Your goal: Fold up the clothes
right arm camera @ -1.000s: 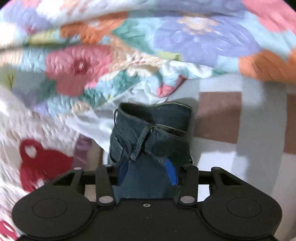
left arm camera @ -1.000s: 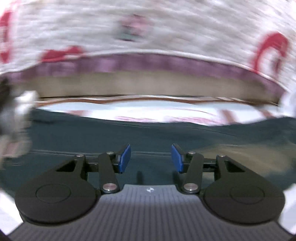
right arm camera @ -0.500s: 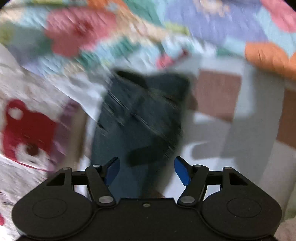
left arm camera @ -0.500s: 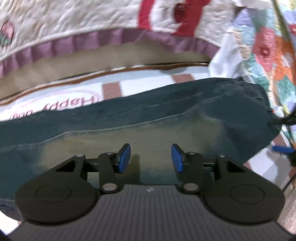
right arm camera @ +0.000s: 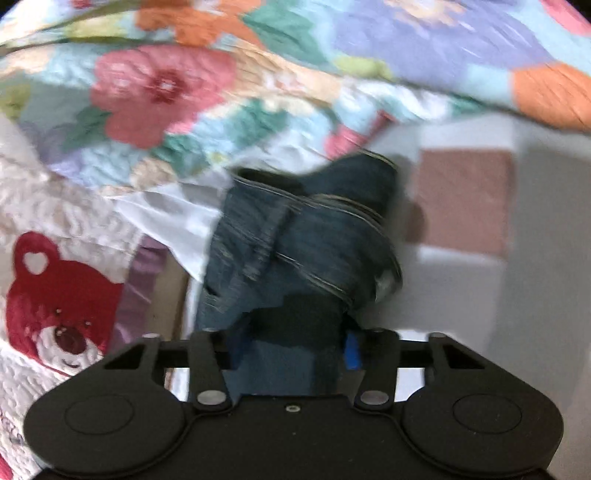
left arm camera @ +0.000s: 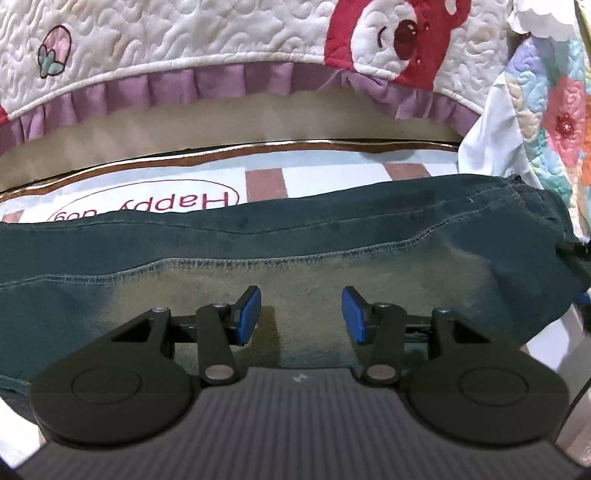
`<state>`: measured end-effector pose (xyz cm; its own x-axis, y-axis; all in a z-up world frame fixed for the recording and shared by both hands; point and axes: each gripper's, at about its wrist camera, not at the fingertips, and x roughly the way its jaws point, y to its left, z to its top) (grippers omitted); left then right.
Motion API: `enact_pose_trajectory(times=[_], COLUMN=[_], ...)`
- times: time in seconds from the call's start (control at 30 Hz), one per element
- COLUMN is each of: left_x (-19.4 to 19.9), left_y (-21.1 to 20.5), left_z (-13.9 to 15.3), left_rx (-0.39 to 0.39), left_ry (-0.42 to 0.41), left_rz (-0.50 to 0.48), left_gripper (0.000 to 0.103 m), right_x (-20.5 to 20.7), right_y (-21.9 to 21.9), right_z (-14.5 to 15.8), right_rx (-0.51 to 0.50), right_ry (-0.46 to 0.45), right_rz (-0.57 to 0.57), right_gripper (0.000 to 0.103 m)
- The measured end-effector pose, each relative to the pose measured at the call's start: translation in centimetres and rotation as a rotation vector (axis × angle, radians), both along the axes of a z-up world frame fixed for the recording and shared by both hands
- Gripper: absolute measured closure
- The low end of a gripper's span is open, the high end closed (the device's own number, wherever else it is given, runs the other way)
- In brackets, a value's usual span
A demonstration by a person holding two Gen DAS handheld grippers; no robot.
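Dark blue jeans [left arm camera: 332,229], faded pale along the middle with stitched seams, lie stretched across a checked sheet [left arm camera: 266,182] printed with "Happy", just below a white bear quilt [left arm camera: 221,33] with a purple frill along the sheet's far edge. The left gripper [left arm camera: 301,314] hovers over the faded denim, jaws wide and empty. The right gripper [right arm camera: 291,350] pinches the bunched waistband end beside a floral quilt [right arm camera: 166,88]; bare sheet lies to its right.

A home bedroom: a white quilted bedspread with red bears and purple ruffle [left arm camera: 221,44], a floral patchwork quilt [right arm camera: 258,74] far right, and a checked sheet (printed "Happy") [left arm camera: 266,181] cover the bed.
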<state>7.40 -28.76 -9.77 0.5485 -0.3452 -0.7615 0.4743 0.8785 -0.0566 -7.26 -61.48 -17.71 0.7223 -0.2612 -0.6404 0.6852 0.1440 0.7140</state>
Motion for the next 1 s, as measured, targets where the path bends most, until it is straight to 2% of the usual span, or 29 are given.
enact_pose_trajectory(times=[0.03, 0.1, 0.2, 0.27, 0.3, 0.33, 0.43, 0.5, 0.53, 0.57, 0.67, 0.83, 1.0], left_x=[0.0, 0.1, 0.4, 0.8, 1.4, 2.0, 4.1, 3.9, 3.5, 3.1, 2.9, 3.4, 3.4], left_y=[-0.1, -0.3, -0.1, 0.8, 1.4, 1.9, 3.7, 4.8, 4.8, 4.6, 4.0, 3.8, 3.2], left_z=[-0.3, -0.8, -1.3, -1.3, -1.4, -1.6, -3.4, -3.9, -4.0, -4.0, -3.9, -3.8, -3.9], left_rx=[-0.006, -0.026, -0.015, 0.002, 0.011, 0.024, 0.061, 0.023, 0.033, 0.054, 0.085, 0.068, 0.088], left_ry=[-0.01, -0.029, -0.054, -0.091, -0.085, -0.073, 0.058, 0.029, 0.009, -0.007, -0.021, 0.005, -0.001], left_rz=[-0.013, -0.048, -0.141, -0.177, -0.163, -0.147, -0.091, -0.092, -0.103, -0.11, -0.118, -0.08, -0.064], left_gripper=[0.055, 0.056, 0.056, 0.056, 0.056, 0.056, 0.056, 0.057, 0.056, 0.056, 0.055, 0.054, 0.052], right_x=[0.5, 1.1, 1.8, 1.7, 2.3, 3.0, 2.9, 1.7, 1.1, 0.6, -0.6, -2.7, -1.9], right_y=[-0.1, 1.4, 3.9, 6.5, 6.4, 5.7, 0.6, -1.1, -1.9, -1.9, -1.3, -0.3, 2.1], right_z=[0.2, 3.0, 7.9, 10.9, 11.0, 10.6, 5.7, 3.7, 2.8, 2.5, 2.3, 2.0, 1.2], right_rx=[-0.034, -0.232, -0.557, -0.831, -0.839, -0.798, -0.368, -0.18, -0.096, -0.051, 0.041, 0.193, 0.292], right_ry=[0.002, 0.015, 0.036, 0.056, 0.091, 0.134, 0.182, 0.169, 0.16, 0.136, 0.046, -0.103, -0.186], right_rz=[0.022, 0.08, 0.17, 0.188, 0.185, 0.178, 0.093, 0.039, 0.013, 0.006, 0.007, 0.009, 0.093], right_gripper=[0.058, 0.082, 0.092, 0.094, 0.094, 0.093, 0.093, 0.088, 0.086, 0.082, 0.049, 0.046, 0.041])
